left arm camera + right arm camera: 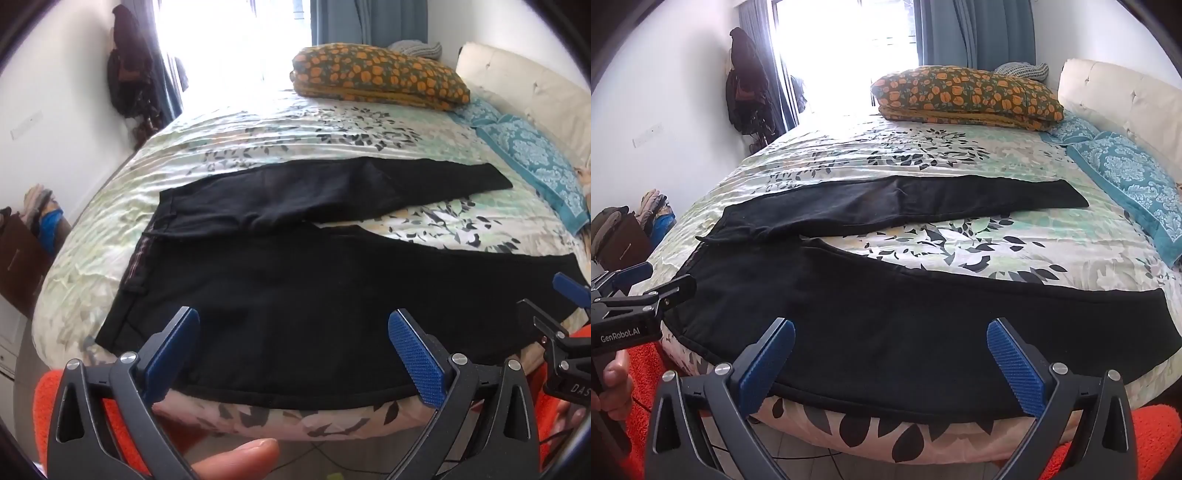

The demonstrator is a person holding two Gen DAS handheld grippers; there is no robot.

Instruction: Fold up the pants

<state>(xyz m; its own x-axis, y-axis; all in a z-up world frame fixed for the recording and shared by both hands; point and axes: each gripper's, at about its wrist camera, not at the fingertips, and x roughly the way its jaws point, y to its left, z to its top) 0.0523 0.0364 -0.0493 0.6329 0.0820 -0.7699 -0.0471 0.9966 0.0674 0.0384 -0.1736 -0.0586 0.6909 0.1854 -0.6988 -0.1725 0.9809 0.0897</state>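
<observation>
Black pants [295, 295] lie spread flat on the bed, waistband to the left, two legs apart and running to the right; the near leg lies along the bed's front edge. They also show in the right wrist view [886, 317]. My left gripper [291, 350] is open and empty, hovering over the near leg's front edge near the waist. My right gripper [890, 362] is open and empty over the same leg's front edge, further right. The right gripper shows at the right edge of the left wrist view [569, 295]; the left gripper shows at the left edge of the right wrist view [657, 280].
The bed has a floral cover [258, 129]. An orange-flowered pillow [376, 74] and a teal pillow [532, 162] lie at the head by the cream headboard [524, 85]. An orange rug [1152, 435] lies on the floor. Clothes hang on the left wall [746, 92].
</observation>
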